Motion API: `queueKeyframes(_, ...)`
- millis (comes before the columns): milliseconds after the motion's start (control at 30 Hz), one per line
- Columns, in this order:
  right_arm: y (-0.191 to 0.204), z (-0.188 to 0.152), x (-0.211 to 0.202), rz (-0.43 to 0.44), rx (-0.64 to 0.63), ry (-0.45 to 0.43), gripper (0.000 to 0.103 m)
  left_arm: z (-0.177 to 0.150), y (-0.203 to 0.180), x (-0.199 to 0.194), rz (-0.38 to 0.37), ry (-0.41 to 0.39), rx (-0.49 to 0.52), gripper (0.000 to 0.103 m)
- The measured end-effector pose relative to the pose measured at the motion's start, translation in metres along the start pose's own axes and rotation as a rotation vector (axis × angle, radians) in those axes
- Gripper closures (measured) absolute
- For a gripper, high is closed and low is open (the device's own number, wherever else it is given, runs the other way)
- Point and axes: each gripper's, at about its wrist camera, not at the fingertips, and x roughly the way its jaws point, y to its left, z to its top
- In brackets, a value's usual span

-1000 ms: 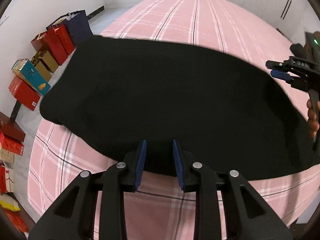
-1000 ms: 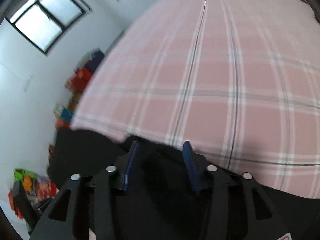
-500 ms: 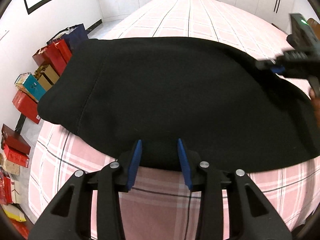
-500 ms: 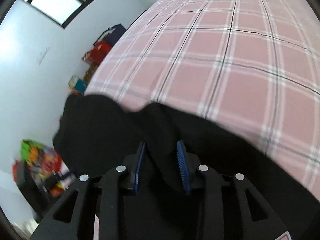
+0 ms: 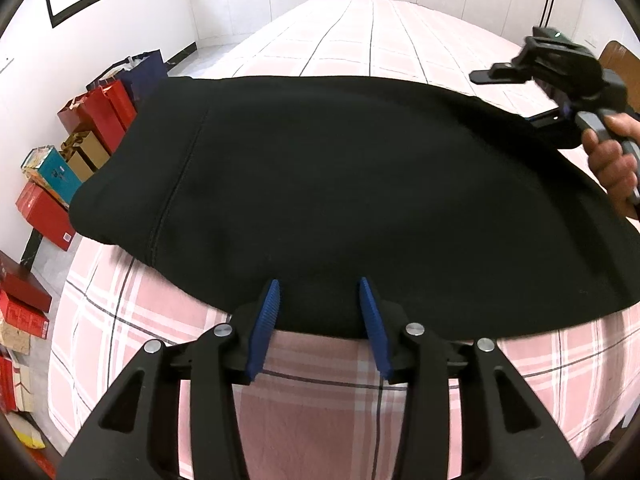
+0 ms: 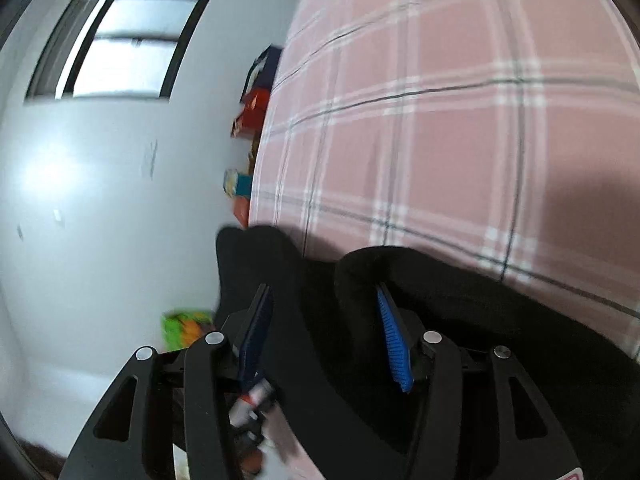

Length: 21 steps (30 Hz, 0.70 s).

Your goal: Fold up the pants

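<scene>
We log the black pants lying folded across the pink plaid bed. Left tongs stand wide at the near hem, gripping nothing. Right tongs, narrower half a second ago, now gape, cloth loose between. Judged next: regrip for another fold.

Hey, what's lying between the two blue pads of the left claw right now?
In the left wrist view, the near edge of the black fabric pants and a strip of pink plaid bedsheet lie between the open left claw pads.
</scene>
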Motion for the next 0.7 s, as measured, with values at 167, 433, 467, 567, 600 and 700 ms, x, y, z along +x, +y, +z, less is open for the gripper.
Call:
queueKeyframes(167, 0.017, -0.009, 0.009, -0.088, -0.061, -0.033, 0.095, -0.001, -0.004, 0.0, 0.002, -0.009, 0.012, 0.059)
queueKeyframes(433, 0.031, 0.016, 0.022, -0.432, -0.188, -0.238, 0.103, 0.001, -0.017, 0.003, 0.008, -0.009, 0.027, 0.044)
queueKeyframes(467, 0.023, 0.017, 0.012, -0.466, -0.152, -0.303, 0.103, 0.002, -0.021, 0.004, 0.02, -0.012, 0.034, 0.04)
queueKeyframes(567, 0.023, 0.01, -0.019, -0.548, -0.121, -0.492, 0.102, 0.002, -0.028, 0.003, 0.049, -0.017, 0.053, 0.038)
queueKeyframes(600, 0.033, 0.001, -0.023, -0.534, -0.163, -0.514, 0.102, 0.002, -0.029, 0.001, 0.049, -0.021, 0.051, 0.038)
queueKeyframes(700, 0.079, -0.051, -0.019, -0.517, -0.39, -0.459, 0.102, 0.004, -0.02, -0.011, 0.024, -0.041, 0.008, 0.038)
